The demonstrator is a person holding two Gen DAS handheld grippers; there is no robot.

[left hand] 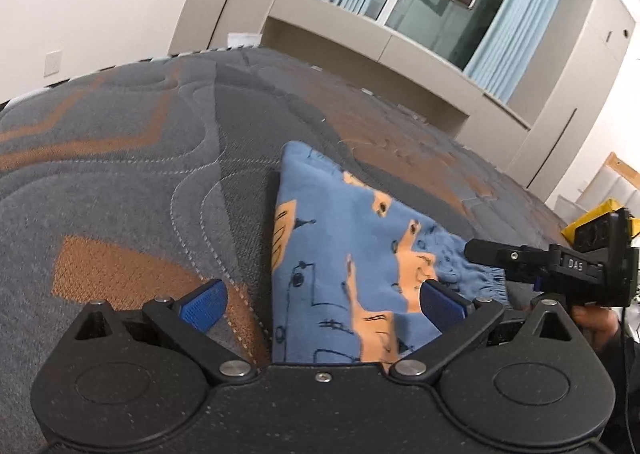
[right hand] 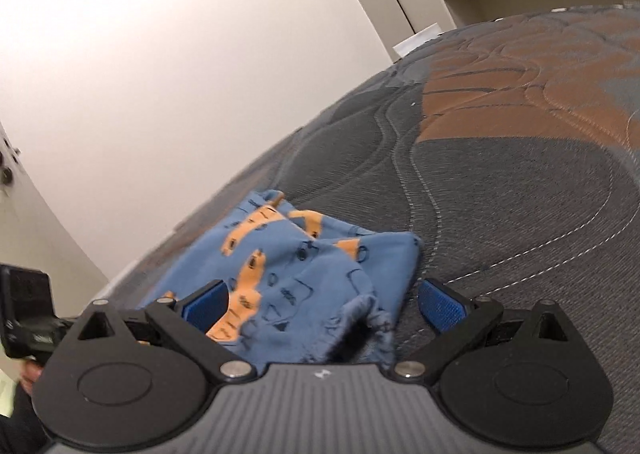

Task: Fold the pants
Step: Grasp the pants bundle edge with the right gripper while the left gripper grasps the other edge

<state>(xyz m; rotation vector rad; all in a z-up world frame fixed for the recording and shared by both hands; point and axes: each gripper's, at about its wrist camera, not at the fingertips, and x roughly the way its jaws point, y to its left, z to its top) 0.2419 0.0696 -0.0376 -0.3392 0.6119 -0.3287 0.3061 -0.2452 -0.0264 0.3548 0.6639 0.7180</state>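
The blue pants (left hand: 340,254) with orange car print lie folded on the quilted grey-and-orange mattress (left hand: 140,182), long axis running from 6 toward 12 o'clock in the left wrist view, ruffled waistband at 3 o'clock. The left gripper (left hand: 324,304) and right gripper (right hand: 324,304) both stand spread wide over the cloth, gripping nothing.

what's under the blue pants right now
The blue pants lie folded on the grey and orange quilted mattress. Anything between them is covered by the cloth.
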